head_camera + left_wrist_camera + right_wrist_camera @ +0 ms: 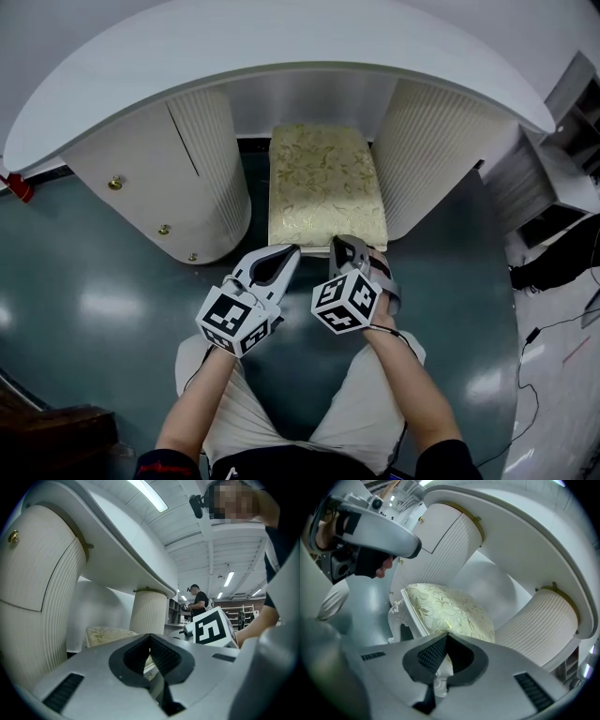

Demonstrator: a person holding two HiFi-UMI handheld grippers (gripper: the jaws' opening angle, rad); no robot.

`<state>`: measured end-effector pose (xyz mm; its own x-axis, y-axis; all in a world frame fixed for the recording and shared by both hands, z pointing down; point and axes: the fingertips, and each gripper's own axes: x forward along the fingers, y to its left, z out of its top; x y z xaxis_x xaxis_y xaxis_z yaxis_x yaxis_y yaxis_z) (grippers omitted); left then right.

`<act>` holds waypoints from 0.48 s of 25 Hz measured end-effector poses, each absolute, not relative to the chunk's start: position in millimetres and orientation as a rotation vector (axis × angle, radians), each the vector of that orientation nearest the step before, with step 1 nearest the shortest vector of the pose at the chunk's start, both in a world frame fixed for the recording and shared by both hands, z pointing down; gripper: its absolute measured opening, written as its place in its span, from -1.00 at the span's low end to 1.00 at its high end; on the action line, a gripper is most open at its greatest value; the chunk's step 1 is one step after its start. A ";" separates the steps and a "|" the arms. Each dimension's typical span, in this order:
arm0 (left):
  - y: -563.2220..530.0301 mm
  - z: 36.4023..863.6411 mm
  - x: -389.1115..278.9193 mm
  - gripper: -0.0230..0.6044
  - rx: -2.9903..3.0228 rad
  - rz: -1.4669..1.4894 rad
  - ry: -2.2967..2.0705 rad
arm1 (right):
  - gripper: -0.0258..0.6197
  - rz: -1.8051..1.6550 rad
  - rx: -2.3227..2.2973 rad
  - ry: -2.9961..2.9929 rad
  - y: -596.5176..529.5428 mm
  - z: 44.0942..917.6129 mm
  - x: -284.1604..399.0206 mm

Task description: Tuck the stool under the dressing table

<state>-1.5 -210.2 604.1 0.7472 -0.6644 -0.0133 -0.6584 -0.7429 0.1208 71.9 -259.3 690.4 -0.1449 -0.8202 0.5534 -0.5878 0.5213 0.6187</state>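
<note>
The stool, white-framed with a cream-and-gold floral cushion, stands between the two ribbed pedestals of the white dressing table, its far end under the curved top. My left gripper is shut and empty, just off the stool's near left corner. The right gripper is also shut with nothing held, its tips at the stool's near edge. In the left gripper view the cushion lies beyond the closed left gripper. The right gripper view shows the stool and a carved leg behind the closed right gripper.
The left pedestal with small gold knobs and the right pedestal flank the stool closely. The floor is glossy dark teal. White shelving and cables lie at the right. A person stands far off.
</note>
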 end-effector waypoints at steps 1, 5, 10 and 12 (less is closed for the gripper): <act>-209.7 605.1 0.8 -0.88 2.836 -0.082 -1.075 | -0.88 -0.326 1.155 -1.839 -259.1 690.2 72.2; -206.8 611.7 9.3 -0.88 2.835 -0.072 -1.059 | -0.88 -0.315 1.098 -1.860 -256.3 691.3 72.5; -204.6 615.9 13.3 -0.88 2.828 -0.075 -1.047 | -0.88 -0.332 1.090 -1.875 -254.1 689.1 72.3; -202.9 615.9 13.3 -0.88 2.828 -0.077 -1.044 | -0.88 -0.333 1.098 -1.866 -252.4 689.1 73.3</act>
